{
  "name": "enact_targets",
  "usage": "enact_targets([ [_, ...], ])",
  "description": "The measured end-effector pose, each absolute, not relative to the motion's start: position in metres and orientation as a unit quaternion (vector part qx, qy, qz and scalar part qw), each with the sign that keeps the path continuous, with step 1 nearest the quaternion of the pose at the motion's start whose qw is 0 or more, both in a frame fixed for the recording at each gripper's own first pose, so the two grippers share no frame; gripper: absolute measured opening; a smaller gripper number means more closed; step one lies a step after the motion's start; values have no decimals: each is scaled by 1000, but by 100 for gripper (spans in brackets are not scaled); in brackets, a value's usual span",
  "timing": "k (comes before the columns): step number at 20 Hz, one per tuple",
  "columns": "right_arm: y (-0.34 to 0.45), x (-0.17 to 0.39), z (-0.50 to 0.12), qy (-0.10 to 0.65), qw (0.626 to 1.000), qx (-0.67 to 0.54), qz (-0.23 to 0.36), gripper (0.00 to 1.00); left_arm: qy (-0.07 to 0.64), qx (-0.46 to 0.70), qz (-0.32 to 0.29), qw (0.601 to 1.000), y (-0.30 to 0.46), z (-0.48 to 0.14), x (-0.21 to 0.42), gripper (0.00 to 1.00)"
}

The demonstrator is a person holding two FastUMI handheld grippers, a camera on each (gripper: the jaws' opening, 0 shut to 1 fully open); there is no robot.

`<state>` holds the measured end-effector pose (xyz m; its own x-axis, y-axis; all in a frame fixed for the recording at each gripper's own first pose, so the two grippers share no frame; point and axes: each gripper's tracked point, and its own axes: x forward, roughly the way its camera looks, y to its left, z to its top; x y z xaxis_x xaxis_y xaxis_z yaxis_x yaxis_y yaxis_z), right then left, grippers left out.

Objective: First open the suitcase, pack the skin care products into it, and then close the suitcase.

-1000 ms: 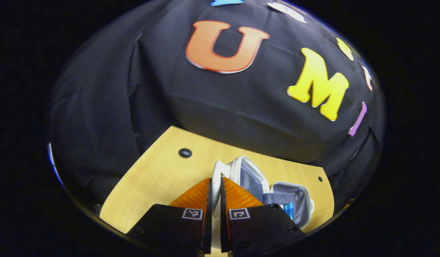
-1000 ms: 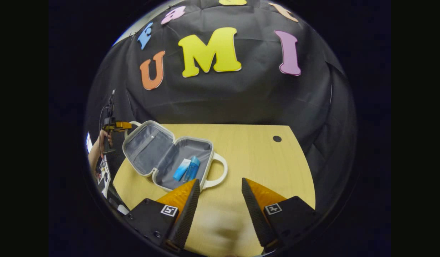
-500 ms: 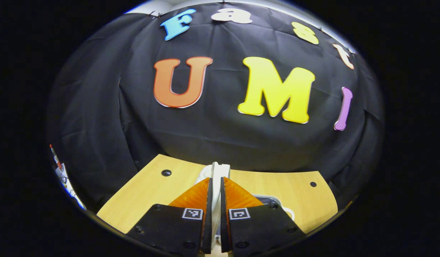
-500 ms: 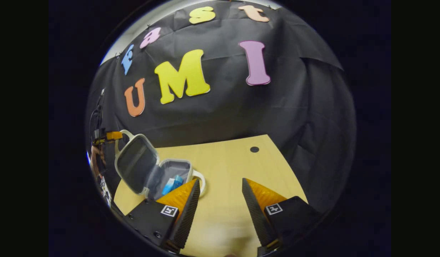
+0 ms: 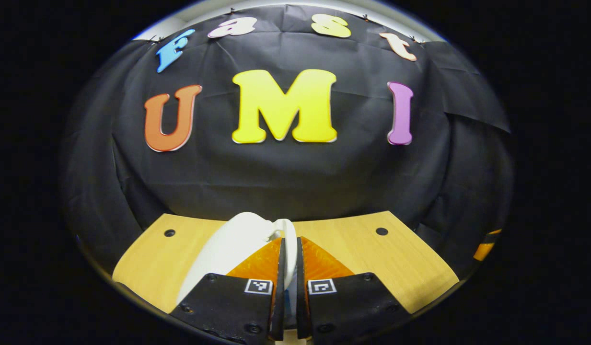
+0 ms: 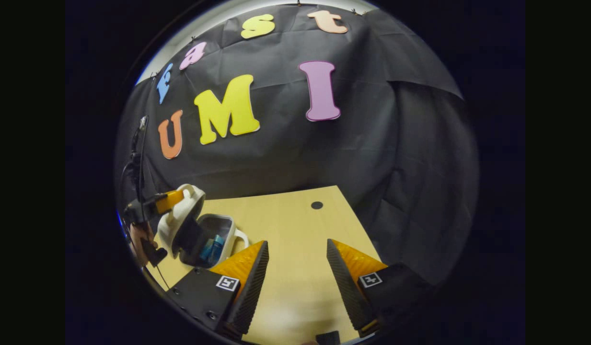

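Observation:
My left gripper is shut on the white handle of the suitcase lid, whose white outer shell curves off to the left of the fingers. In the right gripper view the suitcase lies at the table's left end. Its lid tilts over the grey-lined base and is held up by the left gripper in a person's hand. Blue skin care products lie inside the base. My right gripper stands open over bare table, to the right of the suitcase.
The wooden table has a rounded far edge and small dark holes near it. The black cloth wall rises right behind the table. A cable hangs by the hand at the far left.
The left gripper has swung the lid up and over toward the base, so the case went from wide open to partly shut. The right gripper stayed open and its view turned right.

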<state>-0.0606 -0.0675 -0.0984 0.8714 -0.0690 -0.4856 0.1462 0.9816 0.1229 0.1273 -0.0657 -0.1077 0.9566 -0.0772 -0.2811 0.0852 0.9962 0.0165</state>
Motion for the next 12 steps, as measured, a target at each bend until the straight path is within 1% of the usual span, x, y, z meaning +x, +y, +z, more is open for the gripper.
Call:
enact_targets([
  [3,-97,-70,-101,258,960,71,-80,67,158,55,-63,984,-99,-141,132,13],
  [4,-105,-72,-104,264,958,71,-88,72,167,57,-68,982,-105,-154,133,13],
  [6,-116,-77,-107,272,955,68,-97,73,187,57,-75,978,-117,-175,134,13],
  [11,-122,-78,-114,289,951,57,-94,72,229,51,-84,969,-133,-216,142,13],
  [12,-123,-77,-117,292,950,57,-94,67,236,51,-84,967,-136,-223,143,13],
])
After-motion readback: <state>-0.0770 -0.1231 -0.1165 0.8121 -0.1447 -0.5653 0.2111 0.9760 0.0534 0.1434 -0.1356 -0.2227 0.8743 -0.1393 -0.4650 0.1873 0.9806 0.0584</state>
